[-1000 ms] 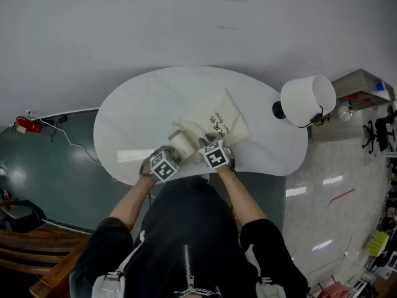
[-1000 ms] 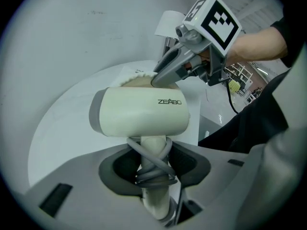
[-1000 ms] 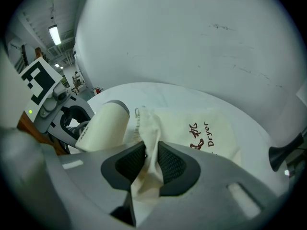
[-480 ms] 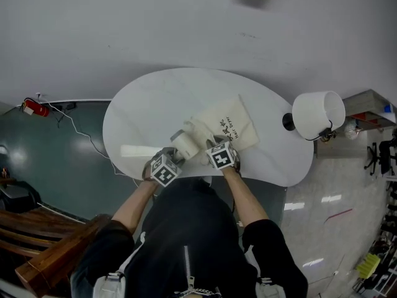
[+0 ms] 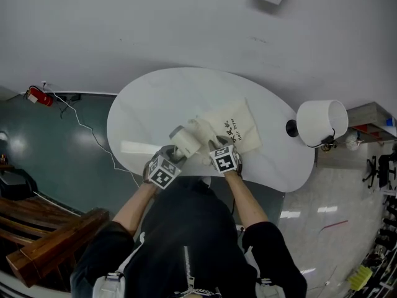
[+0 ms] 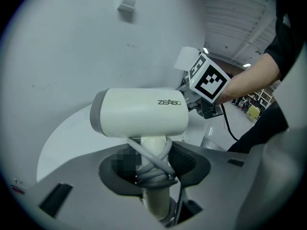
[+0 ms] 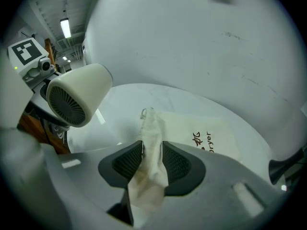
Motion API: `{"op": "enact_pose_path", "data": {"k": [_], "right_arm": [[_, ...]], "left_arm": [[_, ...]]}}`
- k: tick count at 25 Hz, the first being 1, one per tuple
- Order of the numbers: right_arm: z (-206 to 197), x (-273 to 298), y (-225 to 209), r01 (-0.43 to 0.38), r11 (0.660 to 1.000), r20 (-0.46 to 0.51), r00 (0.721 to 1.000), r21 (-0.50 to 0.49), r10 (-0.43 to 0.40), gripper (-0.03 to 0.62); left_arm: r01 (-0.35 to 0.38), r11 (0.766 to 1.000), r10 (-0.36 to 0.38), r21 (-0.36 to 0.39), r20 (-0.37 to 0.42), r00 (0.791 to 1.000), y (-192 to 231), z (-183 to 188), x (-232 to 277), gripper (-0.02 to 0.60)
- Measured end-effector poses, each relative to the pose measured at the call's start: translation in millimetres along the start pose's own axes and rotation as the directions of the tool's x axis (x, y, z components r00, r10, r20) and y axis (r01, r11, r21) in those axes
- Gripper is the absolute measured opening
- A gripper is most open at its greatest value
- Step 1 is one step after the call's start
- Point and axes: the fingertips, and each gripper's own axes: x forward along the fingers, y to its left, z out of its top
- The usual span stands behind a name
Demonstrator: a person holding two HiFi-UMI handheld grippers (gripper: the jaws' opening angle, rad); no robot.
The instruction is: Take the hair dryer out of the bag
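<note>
The white hair dryer [image 6: 139, 111] is clear of the bag, and its handle with the grey cord wound round it sits between the jaws of my left gripper [image 6: 153, 164], which is shut on it. In the head view the dryer [image 5: 185, 143] hangs just above the table's near edge, left of the bag's mouth. The cream cloth bag [image 5: 232, 126] lies flat on the white table [image 5: 149, 104]. My right gripper [image 7: 152, 159] has its jaws on the bag's bunched neck [image 7: 151, 143]. Those jaws have just been opening, and the cloth still fills the gap between the pads.
A white lamp [image 5: 321, 121] stands at the table's right end. A flat white strip [image 5: 138, 147] lies on the table left of the grippers. A wooden piece of furniture [image 5: 49, 247] sits on the floor at lower left. A wall rises behind the table.
The left gripper has lifted and turned the hair dryer a little. The right gripper has stayed at the bag's neck. The head camera has shifted.
</note>
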Motion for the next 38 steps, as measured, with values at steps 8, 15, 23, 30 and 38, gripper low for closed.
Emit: {"op": "enact_pose_path", "data": {"k": [8, 15, 23, 30, 38], "right_arm": [[10.4, -13.9, 1.8, -0.005, 1.0, 0.078, 0.997, 0.014, 0.003, 0.124], [29.5, -41.1, 7.1, -0.029, 0.998, 0.127, 0.992, 0.047, 0.023, 0.092], [60.2, -80.0, 2.3, 0.023, 1.0, 0.254, 0.967, -0.007, -0.021, 0.028], [96.0, -121.1, -1.7, 0.066, 0.998, 0.388, 0.92, 0.0, -0.061, 0.005], [132.9, -163.9, -7.0, 0.136, 0.991, 0.523, 0.843, 0.015, -0.124, 0.005]], "left_arm": [[-0.023, 0.999, 0.025, -0.023, 0.07, 0.997, 3.2, 14.2, -13.5, 0.179], [-0.043, 0.999, 0.045, -0.019, 0.098, 0.994, 8.8, 25.2, -22.3, 0.179], [-0.072, 0.997, 0.07, 0.009, 0.147, 0.987, 23.8, 46.3, -36.1, 0.179], [-0.109, 0.994, 0.103, 0.013, 0.21, 0.972, 41.5, 72.2, -51.5, 0.179], [-0.143, 0.989, 0.131, 0.026, 0.264, 0.956, 58.6, 95.4, -69.7, 0.179]]}}
